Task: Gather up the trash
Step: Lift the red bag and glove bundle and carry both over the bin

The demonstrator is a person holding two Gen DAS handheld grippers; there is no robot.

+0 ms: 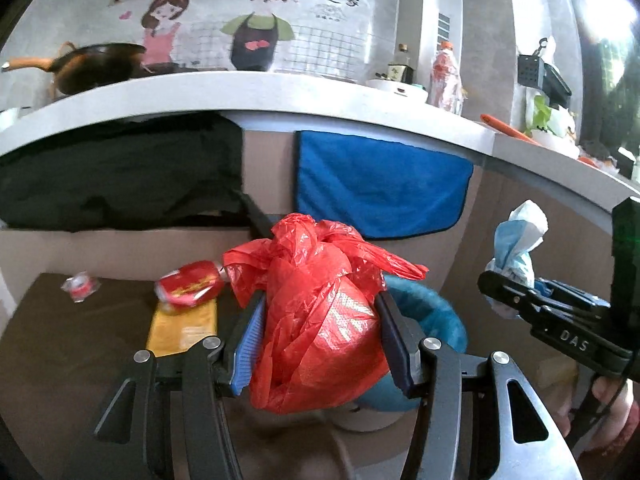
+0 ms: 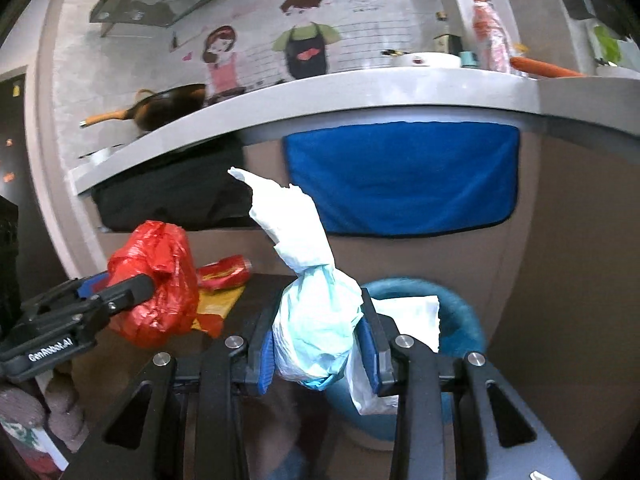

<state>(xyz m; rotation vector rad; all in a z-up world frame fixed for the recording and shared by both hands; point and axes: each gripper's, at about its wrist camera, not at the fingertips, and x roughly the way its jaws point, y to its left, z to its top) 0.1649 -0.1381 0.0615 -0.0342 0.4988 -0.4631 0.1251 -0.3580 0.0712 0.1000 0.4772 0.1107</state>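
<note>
Daylight glares from the upper right (blown white); heavy fisheye bending, dark corners, slight blur.

There were two hand-held grippers, the left hand-held gripper (image 1: 320, 312) and the right hand-held gripper (image 2: 320, 332). Two knotted plastic bags were counted: one crumpled red plastic bag (image 1: 316, 312) and one pale blue-and-white plastic bag (image 2: 316, 320). One round teal plastic bin (image 2: 460, 312) stood below. On the dark floor lay one red cylindrical packet (image 1: 192, 284), one flat yellow packet (image 1: 182, 328) and one small red-and-white wrapper (image 1: 80, 286). One blue cloth (image 1: 380, 184) and one black cloth (image 1: 120, 172) hung under the grey tabletop (image 1: 240, 88), which carried one dark wok with a wooden handle (image 1: 92, 66).
</note>
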